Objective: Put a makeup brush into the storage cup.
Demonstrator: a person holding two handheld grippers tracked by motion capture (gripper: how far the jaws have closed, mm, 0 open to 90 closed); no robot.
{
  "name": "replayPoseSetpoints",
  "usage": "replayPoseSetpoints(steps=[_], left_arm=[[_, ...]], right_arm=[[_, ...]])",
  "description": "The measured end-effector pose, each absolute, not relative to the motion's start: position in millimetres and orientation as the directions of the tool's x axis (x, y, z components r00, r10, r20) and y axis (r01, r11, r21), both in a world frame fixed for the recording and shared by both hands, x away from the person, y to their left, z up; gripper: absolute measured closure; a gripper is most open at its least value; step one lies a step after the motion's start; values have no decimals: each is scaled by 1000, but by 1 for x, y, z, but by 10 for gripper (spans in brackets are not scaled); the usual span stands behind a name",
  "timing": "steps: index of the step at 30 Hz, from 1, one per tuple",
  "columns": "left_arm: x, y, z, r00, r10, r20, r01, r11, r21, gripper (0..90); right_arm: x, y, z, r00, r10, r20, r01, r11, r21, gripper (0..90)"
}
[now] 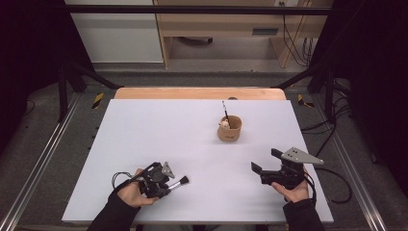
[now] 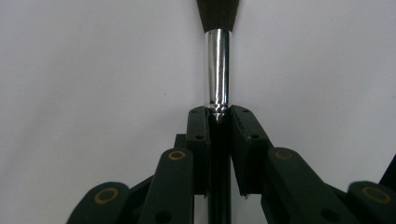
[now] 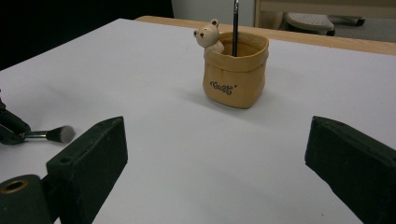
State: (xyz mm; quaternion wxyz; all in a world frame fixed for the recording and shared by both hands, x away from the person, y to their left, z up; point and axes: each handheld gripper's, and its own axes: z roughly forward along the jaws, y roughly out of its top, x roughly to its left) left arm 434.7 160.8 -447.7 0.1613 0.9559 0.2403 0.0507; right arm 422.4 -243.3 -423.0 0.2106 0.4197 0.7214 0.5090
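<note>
My left gripper (image 1: 168,186) lies low over the near left of the white table (image 1: 159,134), shut on a make-up brush (image 1: 179,183). In the left gripper view the jaws clamp the black handle just behind the shiny metal ferrule of the brush (image 2: 217,70), and the dark bristles point away from me. At the near right my right gripper (image 1: 264,160) stands open with nothing in it, facing a tan bag-shaped pot (image 3: 236,77). The pot (image 1: 229,130) has a small bear figure (image 3: 208,36) on its rim and a thin stick (image 3: 236,28) standing inside it.
The brush head (image 3: 56,134) shows at the left of the right gripper view, well apart from the pot. A wooden edge (image 1: 199,93) runs behind the white top. Metal frame rails (image 1: 38,159) and cables (image 1: 337,178) flank the table.
</note>
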Motion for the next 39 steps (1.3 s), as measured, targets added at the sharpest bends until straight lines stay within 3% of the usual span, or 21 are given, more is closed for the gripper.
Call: replayPoseSetpoints(steps=[14,39], left_arm=[[435,164,-446,884,468,8,433,-824,366,789],[435,163,-448,888,460,22,426,-839,337,758]], right_arm=[[422,-244,-423,-561,818,125,392,130,911,65],[423,-243,-423,-563,817,124,392,132,910,65]])
